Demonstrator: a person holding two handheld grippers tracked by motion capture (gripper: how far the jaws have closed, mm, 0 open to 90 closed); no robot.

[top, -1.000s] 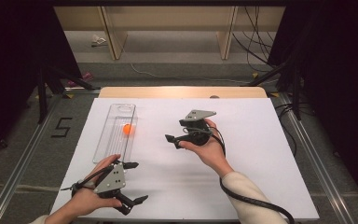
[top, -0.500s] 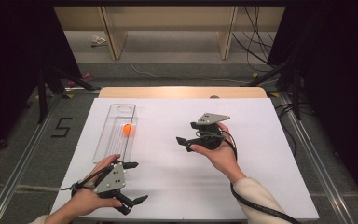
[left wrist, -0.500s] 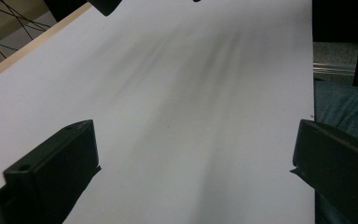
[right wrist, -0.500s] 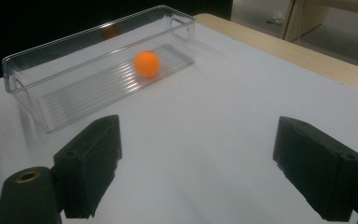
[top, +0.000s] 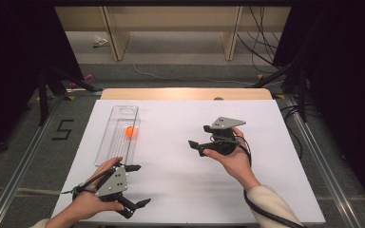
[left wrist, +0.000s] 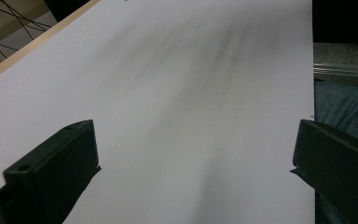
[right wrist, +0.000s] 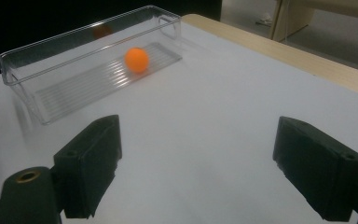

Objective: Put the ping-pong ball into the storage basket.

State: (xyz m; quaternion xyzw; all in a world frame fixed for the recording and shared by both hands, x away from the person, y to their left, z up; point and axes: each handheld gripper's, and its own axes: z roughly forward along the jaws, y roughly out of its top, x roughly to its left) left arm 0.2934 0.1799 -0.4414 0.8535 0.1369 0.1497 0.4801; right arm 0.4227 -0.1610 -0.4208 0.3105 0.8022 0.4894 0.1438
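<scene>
Orange ball (top: 130, 131) lying inside the clear plastic tray (top: 115, 145), near its far end, on the ribbed floor; seen also in the right gripper view (right wrist: 136, 59), well ahead of the jaws and not touching either long wall. Tray placed lengthwise on the left part of the white bench (top: 180, 180), probably so that the ball cannot roll away and can be reached from above through the open top. Right gripper (top: 196, 145) held above the middle of the bench, well apart from the tray, pointing left toward it, jaws spread wide with nothing between them; apparently kept open like this to be ready for a grasp on the ball. Left gripper (top: 136, 185) low at the near edge of the bench, just beside the near end of the tray, also spread and empty, jaws directed to the right across the bare white surface (left wrist: 191, 93). Probably parked there to stay out of the way, or to steady the tray if needed. As a judgement: ball not yet picked, work at an early step. Next move likely a reach of the right gripper over the tray wall, with care not to push the light tray sideways.
</scene>
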